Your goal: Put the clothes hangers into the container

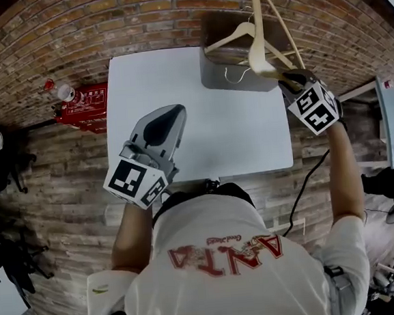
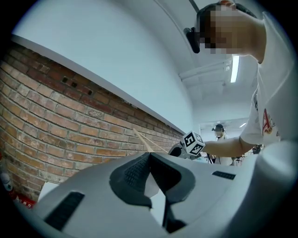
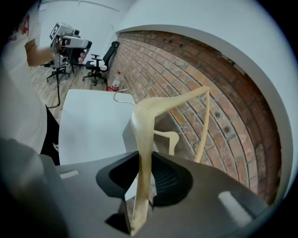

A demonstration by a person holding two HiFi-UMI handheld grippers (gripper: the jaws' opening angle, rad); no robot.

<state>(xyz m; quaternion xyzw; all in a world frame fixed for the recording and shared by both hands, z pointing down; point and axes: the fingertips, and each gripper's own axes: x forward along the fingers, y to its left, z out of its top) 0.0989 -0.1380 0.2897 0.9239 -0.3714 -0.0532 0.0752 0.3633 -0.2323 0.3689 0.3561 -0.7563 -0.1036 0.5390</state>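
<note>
Upper right of the head view: right gripper (image 1: pixel 288 79) pinching a pale wooden hanger (image 1: pixel 259 24) by one arm. The hanger is lifted clear of the tabletop (image 1: pixel 202 132) and runs up to the top edge of the frame, crossing over the container (image 1: pixel 225 82) as seen from above. In the right gripper view the jaws of that gripper (image 3: pixel 145 160) are clamped on the hanger (image 3: pixel 144 121), which rises steeply from them, its metal hook pointing toward the left of the frame.

Container: a grey box at the far right corner of the white tabletop, close against the brick wall (image 1: pixel 103 24). A second wooden hanger (image 1: pixel 231 39) already lies inside it, tilted, with its hook low; it shows small in the right gripper view (image 3: pixel 170 137) beyond the jaws.

Left gripper (image 1: pixel 171 113): lower left of centre, over the near left part of the tabletop, well apart from the container. In its own view the jaws (image 2: pixel 149 155) are pressed together at the tips, nothing between them.

Left of the tabletop, on the floor: a red box (image 1: pixel 86 108) with a bottle (image 1: pixel 65 95) beside it.
</note>
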